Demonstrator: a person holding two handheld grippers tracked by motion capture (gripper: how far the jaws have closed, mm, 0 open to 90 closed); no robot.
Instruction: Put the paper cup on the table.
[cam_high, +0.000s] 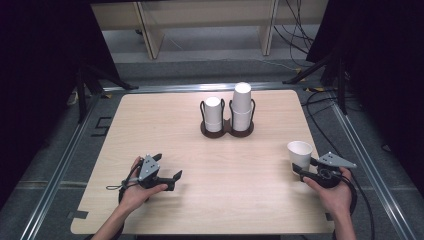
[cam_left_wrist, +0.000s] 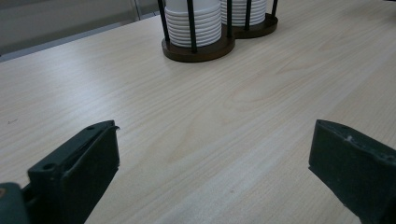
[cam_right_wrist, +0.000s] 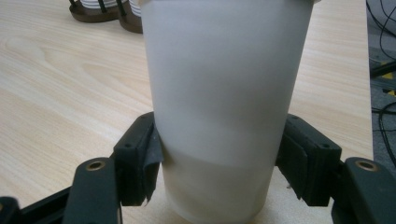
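Note:
A single white paper cup (cam_high: 300, 151) stands upright on the table near its right edge. My right gripper (cam_high: 302, 168) is shut on the cup's lower half. In the right gripper view the cup (cam_right_wrist: 224, 70) rises between both black pads (cam_right_wrist: 142, 158), which press on its sides. My left gripper (cam_high: 169, 166) rests low over the front left of the table, open and holding nothing. Its jaws stand far apart over bare wood in the left gripper view, around the left gripper (cam_left_wrist: 212, 154).
A dark wooden double cup holder (cam_high: 227, 131) with black rods stands at the table's back middle. It holds a shorter stack of white cups (cam_high: 213, 112) and a taller stack (cam_high: 242, 102). The same holder (cam_left_wrist: 196, 50) lies ahead of the left gripper. Cables lie on the floor at right.

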